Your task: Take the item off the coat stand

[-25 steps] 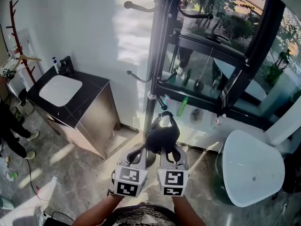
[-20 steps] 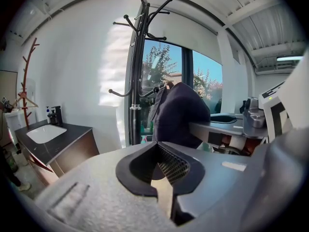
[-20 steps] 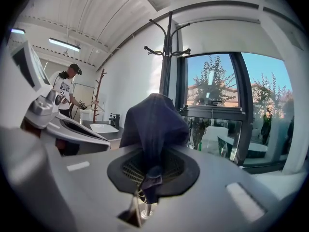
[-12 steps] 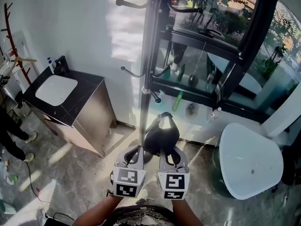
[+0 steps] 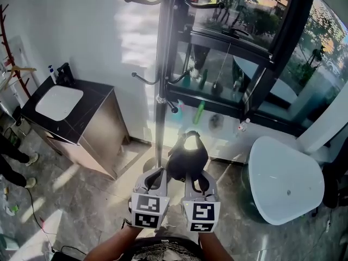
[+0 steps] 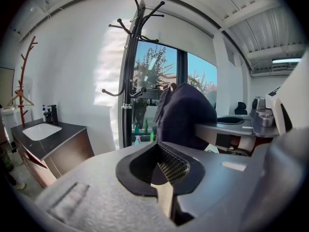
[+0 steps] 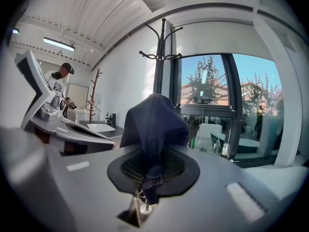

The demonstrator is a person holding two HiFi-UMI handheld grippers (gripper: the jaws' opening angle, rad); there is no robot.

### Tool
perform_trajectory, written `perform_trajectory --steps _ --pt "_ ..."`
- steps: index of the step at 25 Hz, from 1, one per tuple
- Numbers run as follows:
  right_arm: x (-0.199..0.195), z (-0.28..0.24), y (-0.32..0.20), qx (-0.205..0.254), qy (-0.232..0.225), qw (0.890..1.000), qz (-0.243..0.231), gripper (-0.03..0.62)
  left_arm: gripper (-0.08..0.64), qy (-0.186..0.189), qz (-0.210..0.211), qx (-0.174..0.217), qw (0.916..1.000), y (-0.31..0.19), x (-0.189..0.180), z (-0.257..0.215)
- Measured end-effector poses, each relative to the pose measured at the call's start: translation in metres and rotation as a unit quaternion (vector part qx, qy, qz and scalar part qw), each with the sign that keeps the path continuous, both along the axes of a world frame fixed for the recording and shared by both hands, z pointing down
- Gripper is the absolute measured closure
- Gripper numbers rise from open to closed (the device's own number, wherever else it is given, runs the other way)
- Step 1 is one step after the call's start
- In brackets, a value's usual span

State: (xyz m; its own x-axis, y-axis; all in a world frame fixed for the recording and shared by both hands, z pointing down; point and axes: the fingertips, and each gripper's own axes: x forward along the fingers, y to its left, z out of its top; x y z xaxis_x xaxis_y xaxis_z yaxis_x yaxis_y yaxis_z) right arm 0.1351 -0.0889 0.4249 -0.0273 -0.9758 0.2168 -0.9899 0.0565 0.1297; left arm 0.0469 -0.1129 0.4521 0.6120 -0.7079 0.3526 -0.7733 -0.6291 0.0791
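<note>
Centre: coat stand (image 5: 159, 91) pole upright; hooks (image 5: 142, 80) stick out left and right at mid-frame.
Below it: dark cap (image 5: 186, 156), pinched in right claw (image 5: 191, 171), hangs apart from the hooks.
Left: cabinet surface (image 5: 93, 94) blocks that side.
Right: white table (image 5: 285, 186) close by.
Behind: window frame (image 5: 283, 31) closes the far side.
Lower left: floor (image 5: 81, 194) open.

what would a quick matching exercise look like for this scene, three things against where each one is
Things:
1 dark cap
2 coat stand
3 white basin

Places:
a set into the dark-topped cabinet
b clamped between the jaws of the right gripper
c upright beside the window

Pairs: 1-b, 2-c, 3-a
</note>
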Motion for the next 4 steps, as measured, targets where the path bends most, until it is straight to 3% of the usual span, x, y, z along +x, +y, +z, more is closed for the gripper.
perform_trajectory --steps 4 --pt "0.0058 -0.0002 0.0034 0.002 -0.001 1.0 0.004 0.56 0.555 -0.001 0.005 -0.001 1.0 0.0039 0.0048 0.0014"
